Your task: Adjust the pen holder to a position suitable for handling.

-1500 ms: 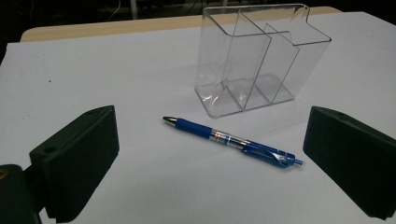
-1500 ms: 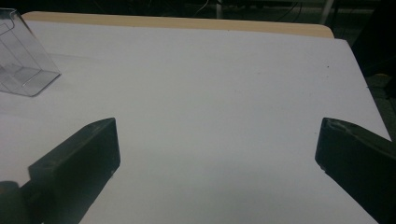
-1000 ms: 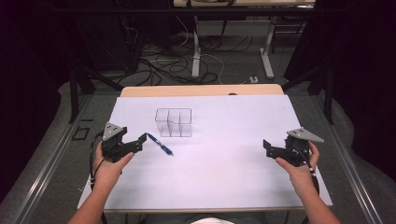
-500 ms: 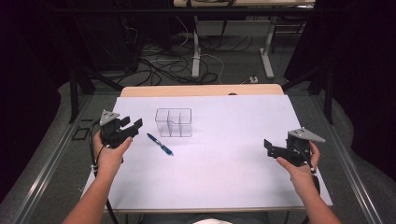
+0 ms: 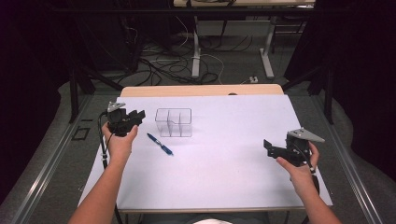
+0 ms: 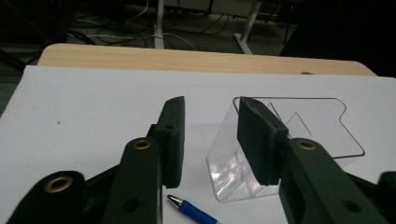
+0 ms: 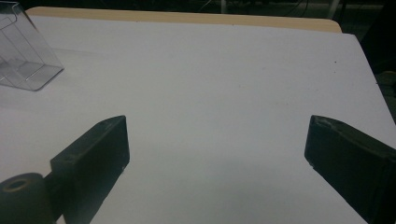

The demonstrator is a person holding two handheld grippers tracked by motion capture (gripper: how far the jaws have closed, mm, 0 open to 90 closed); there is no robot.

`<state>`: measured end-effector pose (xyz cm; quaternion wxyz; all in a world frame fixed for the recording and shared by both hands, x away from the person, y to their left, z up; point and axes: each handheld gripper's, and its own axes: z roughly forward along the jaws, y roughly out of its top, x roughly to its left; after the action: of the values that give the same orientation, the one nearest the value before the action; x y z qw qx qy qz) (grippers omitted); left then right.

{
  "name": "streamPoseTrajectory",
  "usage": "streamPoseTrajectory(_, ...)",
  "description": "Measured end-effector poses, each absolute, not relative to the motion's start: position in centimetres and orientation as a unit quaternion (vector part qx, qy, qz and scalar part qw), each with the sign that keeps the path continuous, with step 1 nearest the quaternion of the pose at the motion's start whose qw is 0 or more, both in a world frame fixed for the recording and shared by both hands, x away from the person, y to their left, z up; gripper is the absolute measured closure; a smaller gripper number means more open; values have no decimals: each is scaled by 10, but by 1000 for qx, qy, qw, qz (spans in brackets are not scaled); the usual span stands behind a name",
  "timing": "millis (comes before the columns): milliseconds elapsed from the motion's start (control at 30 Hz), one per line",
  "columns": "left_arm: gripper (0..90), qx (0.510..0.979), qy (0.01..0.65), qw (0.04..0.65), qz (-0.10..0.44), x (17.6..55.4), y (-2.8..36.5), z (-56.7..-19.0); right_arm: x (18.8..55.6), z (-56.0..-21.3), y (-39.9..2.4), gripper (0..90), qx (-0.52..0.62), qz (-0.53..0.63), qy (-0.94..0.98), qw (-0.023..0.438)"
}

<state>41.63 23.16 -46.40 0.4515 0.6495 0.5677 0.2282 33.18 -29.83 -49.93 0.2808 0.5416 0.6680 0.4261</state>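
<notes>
Blue pen (image 5: 159,143) just beside clear organizer (image 5: 173,122)

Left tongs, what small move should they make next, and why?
Probably drop toward the blue ballpoint pen. The left tongs hover beside the clear plastic compartment box, jaws just narrowed with nothing between them, and the pen lies loose on the white sheet below.
</notes>
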Motion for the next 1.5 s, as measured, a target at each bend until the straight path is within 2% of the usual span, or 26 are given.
streamPoseTrajectory(233, 742, 659, 579, 425, 223, 430, 225, -475, 332, -500, -299, 66, 544, 425, 669, 277)
streamPoseTrajectory(500, 885, 674, 590, 402, 189, 444, 218, -491, 334, -503, -297, 69, 541, 423, 673, 275)
streamPoseTrajectory(1100, 900, 675, 612, 397, 107, 464, 217, -518, 335, -505, -296, 72, 543, 424, 675, 265)
streamPoseTrajectory(1500, 900, 686, 602, 396, 102, 470, 207, -528, 336, -507, -296, 74, 539, 425, 679, 261)
